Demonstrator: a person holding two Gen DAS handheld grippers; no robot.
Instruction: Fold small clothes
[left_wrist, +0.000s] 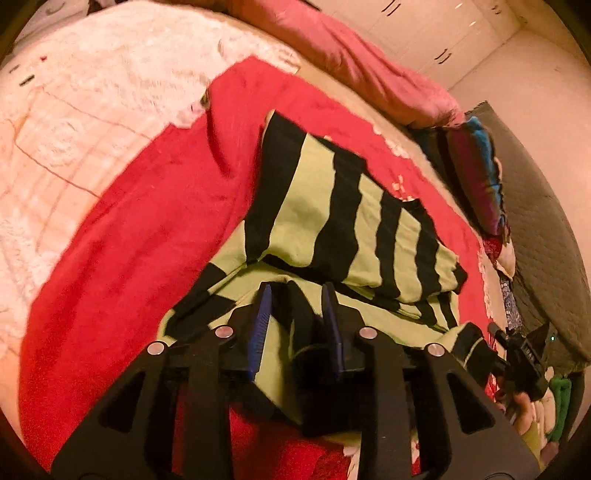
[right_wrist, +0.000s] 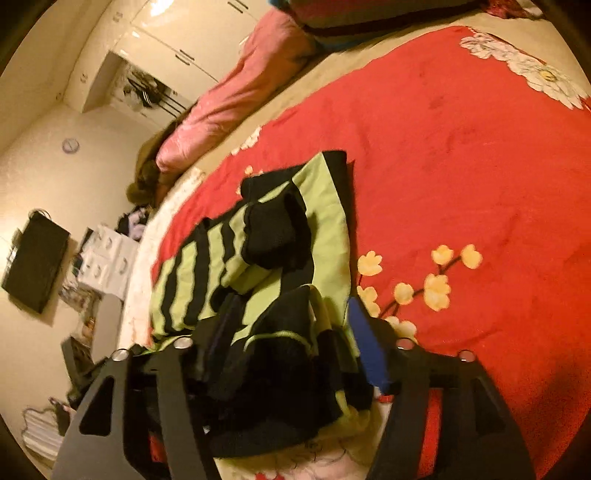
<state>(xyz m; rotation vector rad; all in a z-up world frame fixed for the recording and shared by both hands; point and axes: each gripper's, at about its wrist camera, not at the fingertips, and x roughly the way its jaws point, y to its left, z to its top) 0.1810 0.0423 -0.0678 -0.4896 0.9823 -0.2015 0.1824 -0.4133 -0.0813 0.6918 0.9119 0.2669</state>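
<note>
We pinch the striped top (left_wrist: 332, 206) in both grippers, left (left_wrist: 297, 291) and, probably, right (right_wrist: 291, 321); uneven pulls could undo the fold on the bed (left_wrist: 147, 229).

Cream walls (right_wrist: 44, 173) under warm light; glossy white wardrobe doors (right_wrist: 166, 33); black wall-mounted television (right_wrist: 35, 264); round wall clock (right_wrist: 70, 145).
</note>
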